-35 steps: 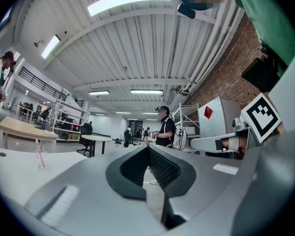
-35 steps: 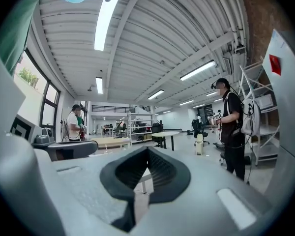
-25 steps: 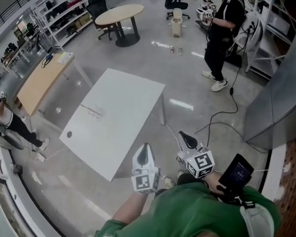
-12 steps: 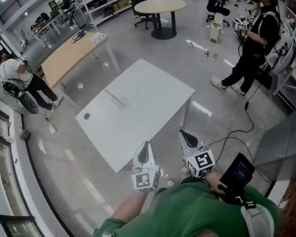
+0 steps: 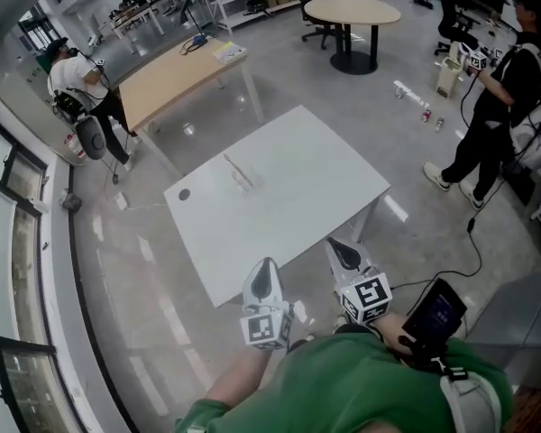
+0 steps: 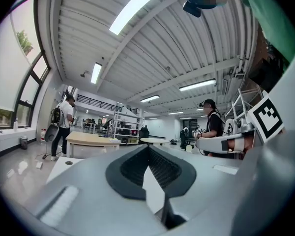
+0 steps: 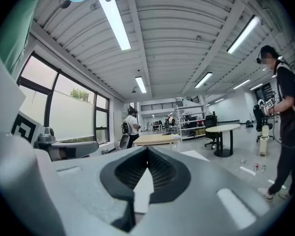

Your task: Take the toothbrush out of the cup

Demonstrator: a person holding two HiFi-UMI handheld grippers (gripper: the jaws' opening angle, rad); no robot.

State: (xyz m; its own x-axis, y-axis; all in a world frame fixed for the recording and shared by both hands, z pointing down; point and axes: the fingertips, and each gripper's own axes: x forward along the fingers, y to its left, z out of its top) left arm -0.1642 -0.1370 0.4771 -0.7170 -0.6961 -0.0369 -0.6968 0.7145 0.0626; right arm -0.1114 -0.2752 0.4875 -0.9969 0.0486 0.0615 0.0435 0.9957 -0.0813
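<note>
Both tools shut and empty, short of the white table.

In the head view the left tool (image 5: pixel 265 273) and the right tool (image 5: pixel 339 249) are sitting side by side at the lower middle of the frame, just below the near edge of the white table (image 5: pixel 325 179). Each is showing its jaws pressed together with nothing between them. The toothbrush and cup (image 5: pixel 240 175) are appearing only as a thin pale stick and a small clear shape near the table's middle, well apart from both tools. Whether the brush is sitting in the cup I cannot tell. A dark round spot (image 5: pixel 183 195) is showing near the table's left corner. A person in black (image 5: pixel 496 88) is standing at the upper right.
</note>
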